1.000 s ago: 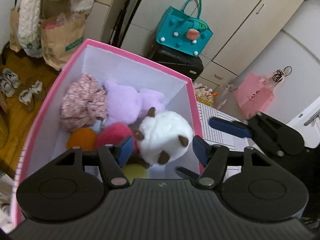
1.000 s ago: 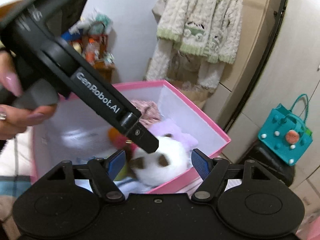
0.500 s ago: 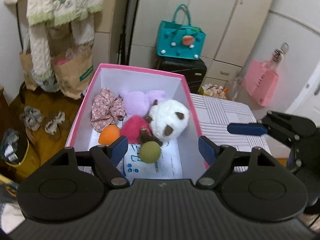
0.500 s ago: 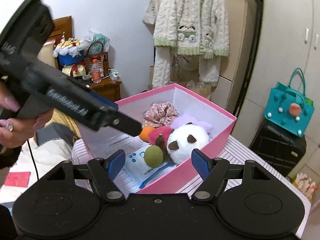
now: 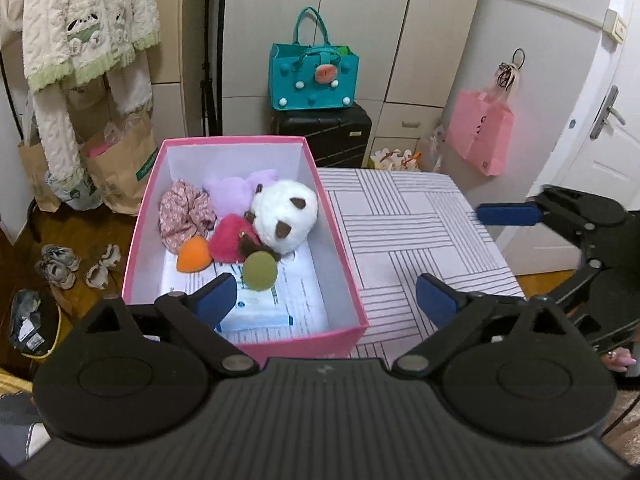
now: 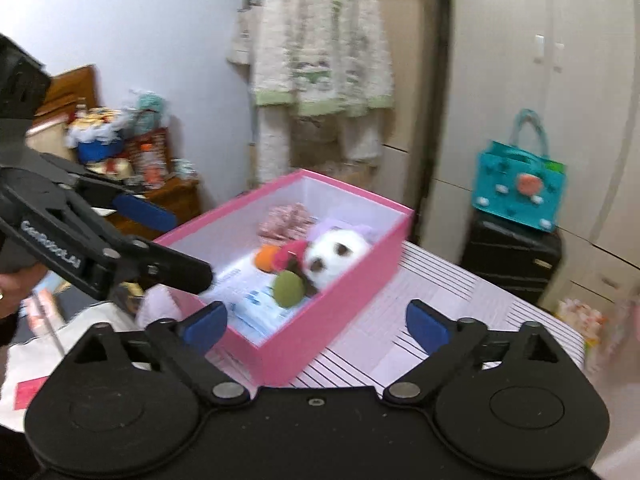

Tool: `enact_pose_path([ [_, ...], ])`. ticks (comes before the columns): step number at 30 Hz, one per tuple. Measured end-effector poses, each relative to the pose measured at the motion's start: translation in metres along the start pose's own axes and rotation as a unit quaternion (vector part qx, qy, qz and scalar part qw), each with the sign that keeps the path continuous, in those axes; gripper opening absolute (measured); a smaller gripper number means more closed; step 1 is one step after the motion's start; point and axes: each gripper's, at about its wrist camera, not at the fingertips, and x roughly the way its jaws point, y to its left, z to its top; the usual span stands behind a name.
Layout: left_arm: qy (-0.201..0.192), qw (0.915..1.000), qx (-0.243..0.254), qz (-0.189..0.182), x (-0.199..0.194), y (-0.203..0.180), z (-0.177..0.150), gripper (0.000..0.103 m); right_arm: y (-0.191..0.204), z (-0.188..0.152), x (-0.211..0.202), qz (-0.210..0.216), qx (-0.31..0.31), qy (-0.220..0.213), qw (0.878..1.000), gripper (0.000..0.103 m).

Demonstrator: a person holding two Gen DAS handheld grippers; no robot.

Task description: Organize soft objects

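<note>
A pink box [image 5: 347, 276] stands on a striped table [image 5: 408, 232]. Inside lie a white panda plush [image 5: 286, 212], a purple plush [image 5: 234, 190], a floral fabric piece [image 5: 182, 216], a magenta plush [image 5: 228, 238], an orange ball [image 5: 193, 255] and a green ball [image 5: 260, 270]. A blue-and-white packet [image 5: 260, 314] lies on the box floor. My left gripper [image 5: 326, 296] hovers over the box's near end, its jaws opening with nothing between them. My right gripper [image 6: 316, 322] hangs off the box's near corner [image 6: 276, 360], also opening and empty. The panda [image 6: 334, 254] shows blurred there.
A teal bag [image 5: 314, 76] sits on a black suitcase [image 5: 324, 132] behind the table. A pink bag [image 5: 480, 132] hangs at the right near a door [image 5: 600, 152]. Paper bags [image 5: 120, 164] and shoes [image 5: 60, 264] are on the floor at the left. A knit garment [image 5: 80, 20] hangs above.
Both grippers have drawn back and risen away from the box, and their jaws have spread wider. The white panda plush stays in the box among the other soft things.
</note>
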Motion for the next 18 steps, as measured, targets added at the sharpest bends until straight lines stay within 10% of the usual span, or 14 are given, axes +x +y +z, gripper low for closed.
enact_pose_path([
  [8, -0.015, 0.9973, 0.021, 0.069, -0.013, -0.021, -0.017, 0.103, -0.001, -0.018, -0.014, -0.112, 0.044, 0.028, 0.992, 0.101],
  [18, -0.029, 0.9955, -0.009, 0.090, -0.017, -0.021, -0.040, 0.103, 0.005, -0.047, -0.045, -0.147, 0.122, -0.003, 0.982, 0.101],
])
